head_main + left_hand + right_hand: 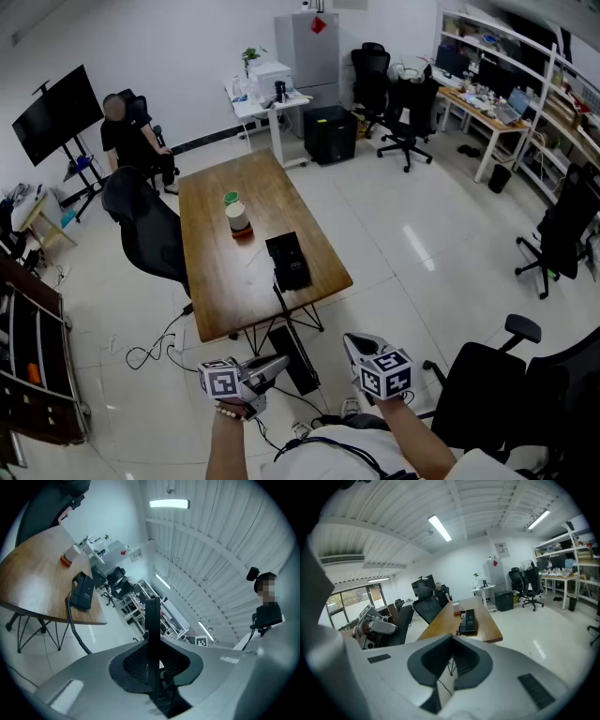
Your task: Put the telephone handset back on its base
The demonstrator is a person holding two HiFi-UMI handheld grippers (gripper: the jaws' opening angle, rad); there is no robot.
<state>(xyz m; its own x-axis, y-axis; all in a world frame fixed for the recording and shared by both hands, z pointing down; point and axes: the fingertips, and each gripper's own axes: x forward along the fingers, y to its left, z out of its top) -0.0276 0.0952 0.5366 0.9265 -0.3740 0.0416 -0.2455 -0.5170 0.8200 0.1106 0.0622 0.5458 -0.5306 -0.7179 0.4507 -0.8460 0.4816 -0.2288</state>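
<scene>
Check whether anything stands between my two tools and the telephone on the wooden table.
Nothing visible does. The left tool and right tool hang over open floor short of the table; the telephone lies at its near end, the cup beyond it.

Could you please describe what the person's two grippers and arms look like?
The left gripper and right gripper are light grey, wedge-shaped shells with dark ribbed pads inside the jaws. The left's cube and the right's cube are white with black square markers. The forearms are bare below a white shirt, and what looks like a thin black cable crosses it.
</scene>
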